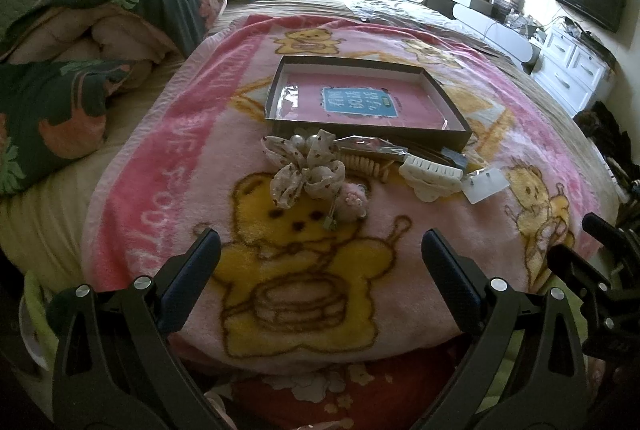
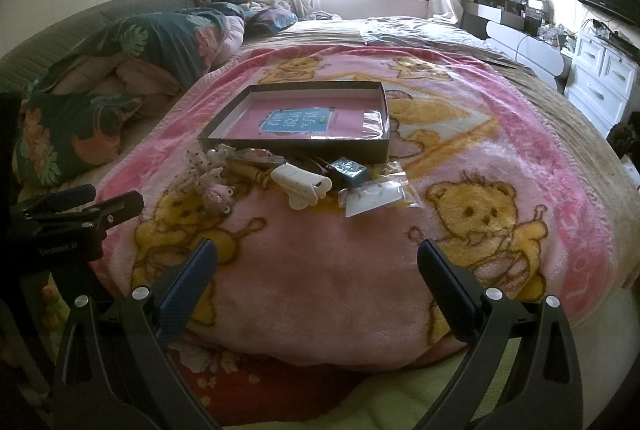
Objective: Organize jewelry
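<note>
Both jaws stood released: left gripper (image 1: 320,250), right gripper (image 2: 316,260). One dark shallow box (image 1: 362,128) lay on the pink bear blanket (image 2: 320,270), beside one spotted fabric bow (image 1: 306,170), one white claw clip (image 2: 302,186), one teal box (image 2: 350,170).

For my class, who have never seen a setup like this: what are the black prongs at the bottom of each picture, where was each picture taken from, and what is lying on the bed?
The prongs are hand-held grippers: a person carries one in each hand, and each has a wide-angle camera looking along its two fingers. One picture comes from the left gripper, the other from the right gripper. Both are open and hold nothing.

They hover over a pink bear-print blanket spread on a bed. On it sits a shallow dark box with a pink book inside. In front of the box lies a small heap: a spotted fabric bow with pearls, a white claw hair clip, a small clear packet and a little blue box. Nothing from the heap is in the box yet.
</note>
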The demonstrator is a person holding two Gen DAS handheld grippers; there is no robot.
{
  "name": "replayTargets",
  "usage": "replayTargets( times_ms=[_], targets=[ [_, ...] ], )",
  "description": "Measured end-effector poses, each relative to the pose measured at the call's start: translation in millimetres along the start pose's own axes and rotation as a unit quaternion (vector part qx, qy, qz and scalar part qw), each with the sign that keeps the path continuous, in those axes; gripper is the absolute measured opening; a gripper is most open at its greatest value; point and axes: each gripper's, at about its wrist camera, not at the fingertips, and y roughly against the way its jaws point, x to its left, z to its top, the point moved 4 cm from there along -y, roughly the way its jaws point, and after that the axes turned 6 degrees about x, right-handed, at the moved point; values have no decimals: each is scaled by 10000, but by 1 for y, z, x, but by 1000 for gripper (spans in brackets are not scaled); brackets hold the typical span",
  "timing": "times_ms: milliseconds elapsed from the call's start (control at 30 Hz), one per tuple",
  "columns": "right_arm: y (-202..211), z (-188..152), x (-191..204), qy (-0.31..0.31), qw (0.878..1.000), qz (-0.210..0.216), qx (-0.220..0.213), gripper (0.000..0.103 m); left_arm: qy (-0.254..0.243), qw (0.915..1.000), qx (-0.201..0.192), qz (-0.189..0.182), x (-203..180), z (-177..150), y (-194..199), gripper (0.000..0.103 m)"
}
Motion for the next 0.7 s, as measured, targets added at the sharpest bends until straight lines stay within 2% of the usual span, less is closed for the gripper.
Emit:
replayTargets(
  times_ms=[600, 700],
  targets=[
    [0, -1, -5, -71, 10000, 58, 18, 99, -17, 10000, 32, -20, -2, -2, -3, 94],
    [-2, -2, -13, -124, 9999, 22, 10, 99, -73, 10000, 42, -7, -13, -2, -8, 94]
  ],
)
